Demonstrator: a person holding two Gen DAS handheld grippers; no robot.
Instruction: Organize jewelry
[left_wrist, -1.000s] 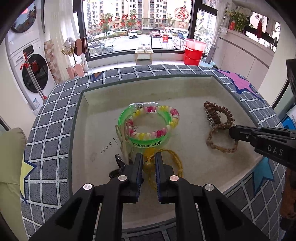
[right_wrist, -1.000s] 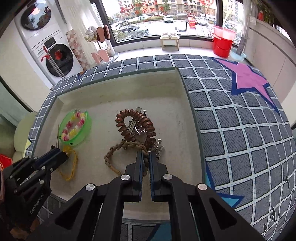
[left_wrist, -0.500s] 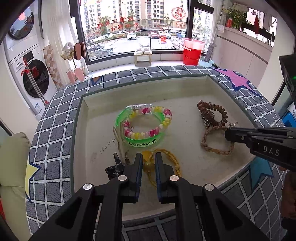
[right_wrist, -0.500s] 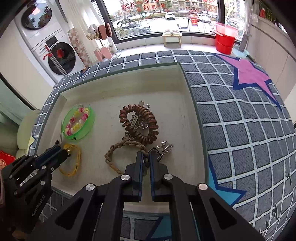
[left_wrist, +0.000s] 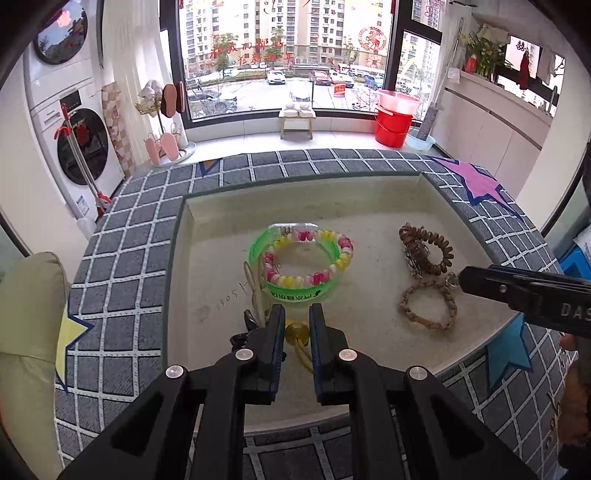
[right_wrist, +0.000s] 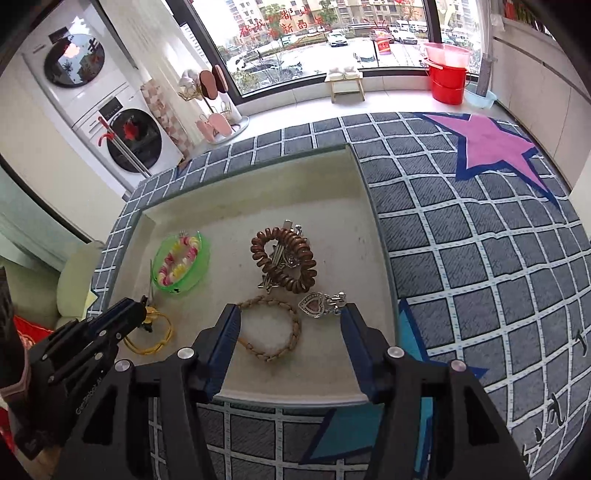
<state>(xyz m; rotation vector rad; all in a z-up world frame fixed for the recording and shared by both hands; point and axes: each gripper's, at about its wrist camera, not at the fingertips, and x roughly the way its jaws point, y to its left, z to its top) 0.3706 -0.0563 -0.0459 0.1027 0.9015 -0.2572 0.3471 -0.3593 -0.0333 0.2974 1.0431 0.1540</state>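
Note:
In a shallow beige tray (left_wrist: 221, 258) lie a green bangle (left_wrist: 258, 247) with a pink, yellow and white bead bracelet (left_wrist: 343, 254) inside it, a brown spiral hair tie (right_wrist: 284, 258), and a braided tan bracelet (right_wrist: 295, 325). My right gripper (right_wrist: 291, 312) is opening. Its jaws straddle the braided bracelet without touching it. A silver heart charm (right_wrist: 314, 304) lies on the tray just ahead of the right fingertip. At the tray's front left, my left gripper (left_wrist: 296, 312) is shut on the bead of a yellow cord bracelet (left_wrist: 297, 332), whose loop lies on the tray.
A small black clip (left_wrist: 251, 321) and a thin beige loop (left_wrist: 255, 284) lie left of my left gripper. A metal clip (right_wrist: 275, 254) lies under the spiral tie. A grey grid mat (right_wrist: 480, 258) with coloured stars surrounds the tray. Washing machines (right_wrist: 125, 136) stand behind.
My right gripper's jaws have gone from shut to wide apart, and the silver heart charm now lies free on the tray. The left gripper keeps its grip in the same spot.

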